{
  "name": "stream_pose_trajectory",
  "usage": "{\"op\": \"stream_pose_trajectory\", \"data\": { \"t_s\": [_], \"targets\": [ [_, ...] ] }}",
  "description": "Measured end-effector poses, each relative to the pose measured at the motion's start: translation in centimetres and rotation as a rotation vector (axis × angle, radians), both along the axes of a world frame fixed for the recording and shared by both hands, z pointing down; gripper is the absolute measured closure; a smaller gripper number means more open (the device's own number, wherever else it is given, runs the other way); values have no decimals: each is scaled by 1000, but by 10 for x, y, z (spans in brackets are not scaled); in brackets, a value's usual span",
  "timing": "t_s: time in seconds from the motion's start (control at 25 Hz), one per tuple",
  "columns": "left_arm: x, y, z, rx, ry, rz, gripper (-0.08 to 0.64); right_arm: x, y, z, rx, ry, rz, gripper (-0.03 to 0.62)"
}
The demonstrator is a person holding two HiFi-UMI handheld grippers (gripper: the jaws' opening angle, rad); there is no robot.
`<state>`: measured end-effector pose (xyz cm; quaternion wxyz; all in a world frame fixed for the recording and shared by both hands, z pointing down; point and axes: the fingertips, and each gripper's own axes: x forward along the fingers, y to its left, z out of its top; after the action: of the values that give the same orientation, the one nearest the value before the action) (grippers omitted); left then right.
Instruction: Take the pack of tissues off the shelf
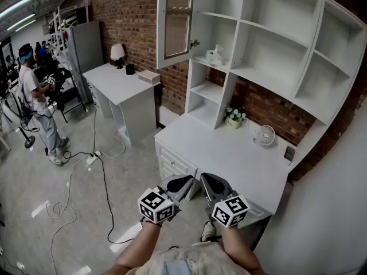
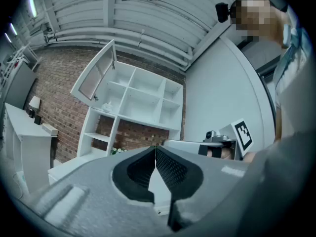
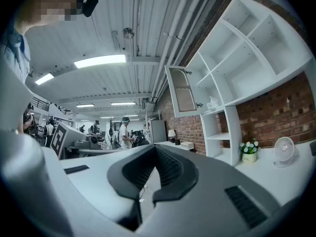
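Observation:
The pack of tissues [image 1: 214, 55] is a small white bundle on a middle shelf of the white shelf unit [image 1: 269, 44], just right of the open glass door. It also shows small in the left gripper view [image 2: 107, 106] and the right gripper view [image 3: 212, 103]. Both grippers are held low, in front of the person's body, near the front edge of the white desk [image 1: 229, 153] and far below the tissues. My left gripper [image 1: 182, 183] [image 2: 155, 148] is shut with nothing in it. My right gripper [image 1: 213, 183] [image 3: 156, 147] is also shut and empty.
The cabinet door [image 1: 174, 22] stands open to the left of the tissues. A flower pot [image 1: 234, 117] and a small fan [image 1: 264, 135] stand on the desk. A second desk [image 1: 123, 87] with a lamp [image 1: 117, 52] is at the left. A person [image 1: 34, 96] and cables [image 1: 86, 165] occupy the floor.

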<state>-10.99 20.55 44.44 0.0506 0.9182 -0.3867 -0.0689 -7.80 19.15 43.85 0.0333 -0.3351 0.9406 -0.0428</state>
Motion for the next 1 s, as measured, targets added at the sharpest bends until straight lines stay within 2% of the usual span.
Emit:
{"op": "stream_pose_trajectory", "data": {
  "t_s": [0.44,0.72,1.0],
  "targets": [
    [1,-10,7,-29,-2,8,549,0,-9,5,-21,7,5,577],
    [-4,-13,11,-42,7,2,549,-1,-15,11,-67,-64,12,575],
    [-12,-13,14,-48,12,-1,549,-11,-15,14,-73,-60,9,574]
  ]
}}
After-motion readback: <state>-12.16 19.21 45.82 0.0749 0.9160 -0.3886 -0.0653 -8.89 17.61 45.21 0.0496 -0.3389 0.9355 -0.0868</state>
